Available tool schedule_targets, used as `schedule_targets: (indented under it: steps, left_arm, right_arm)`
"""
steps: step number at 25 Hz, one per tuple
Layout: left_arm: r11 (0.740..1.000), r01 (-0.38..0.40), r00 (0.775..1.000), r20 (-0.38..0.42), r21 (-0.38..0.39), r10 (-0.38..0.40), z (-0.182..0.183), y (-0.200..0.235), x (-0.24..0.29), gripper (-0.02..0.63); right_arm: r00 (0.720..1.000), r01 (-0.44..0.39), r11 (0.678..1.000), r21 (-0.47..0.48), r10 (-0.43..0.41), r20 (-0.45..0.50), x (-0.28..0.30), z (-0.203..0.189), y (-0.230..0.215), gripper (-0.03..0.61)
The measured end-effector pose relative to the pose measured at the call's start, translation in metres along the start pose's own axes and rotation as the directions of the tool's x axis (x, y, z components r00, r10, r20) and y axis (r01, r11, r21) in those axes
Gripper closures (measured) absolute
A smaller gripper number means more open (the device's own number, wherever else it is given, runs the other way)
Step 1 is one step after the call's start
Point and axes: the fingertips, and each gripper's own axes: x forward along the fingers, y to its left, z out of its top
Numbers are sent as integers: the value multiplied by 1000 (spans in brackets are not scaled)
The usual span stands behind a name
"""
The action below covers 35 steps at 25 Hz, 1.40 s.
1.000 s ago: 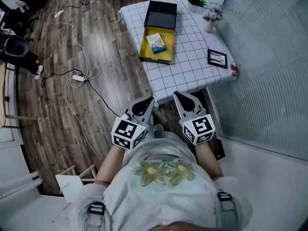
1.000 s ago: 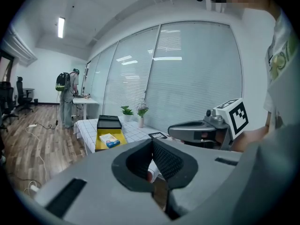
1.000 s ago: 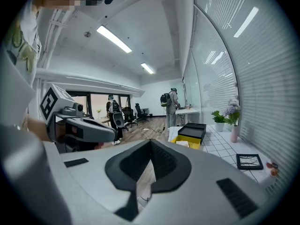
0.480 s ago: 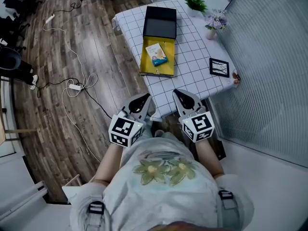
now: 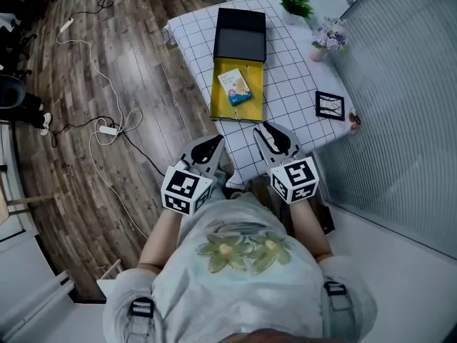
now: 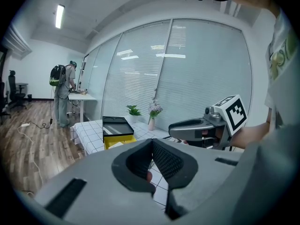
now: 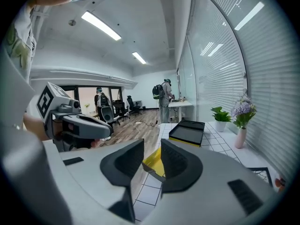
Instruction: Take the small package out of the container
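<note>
An open yellow container (image 5: 238, 97) lies on the checkered table (image 5: 289, 95), with its black lid (image 5: 240, 34) folded back on the far side. Inside it lies the small package (image 5: 234, 87), white and blue. Both grippers hover at the table's near edge, short of the container. My left gripper (image 5: 212, 143) is shut and empty; its pads meet in the left gripper view (image 6: 152, 146). The jaws of my right gripper (image 5: 265, 128) are opening, with a narrow gap and nothing between them (image 7: 152, 150); past them shows the container (image 7: 154, 164).
A potted plant (image 5: 295, 3), a vase of flowers (image 5: 328, 38) and a small framed picture (image 5: 330, 106) stand along the table's right side. A glass wall with blinds runs on the right. Cables and a power strip (image 5: 108, 128) lie on the wooden floor at the left.
The table has come nearer in the head view. Both grippers have moved forward to its near edge. The right jaws have parted slightly.
</note>
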Motion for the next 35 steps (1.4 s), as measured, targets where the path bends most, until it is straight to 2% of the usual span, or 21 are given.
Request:
schedule_targets:
  steps: [20, 35]
  left_arm:
    - [997, 72, 996, -46, -3, -72, 11, 46, 47, 607]
    - [994, 108, 990, -84, -21, -110, 12, 87, 73, 607]
  right_arm:
    - [989, 47, 999, -7, -48, -142, 70, -14, -29, 328]
    - [950, 68, 998, -5, -66, -306, 131, -40, -47, 264]
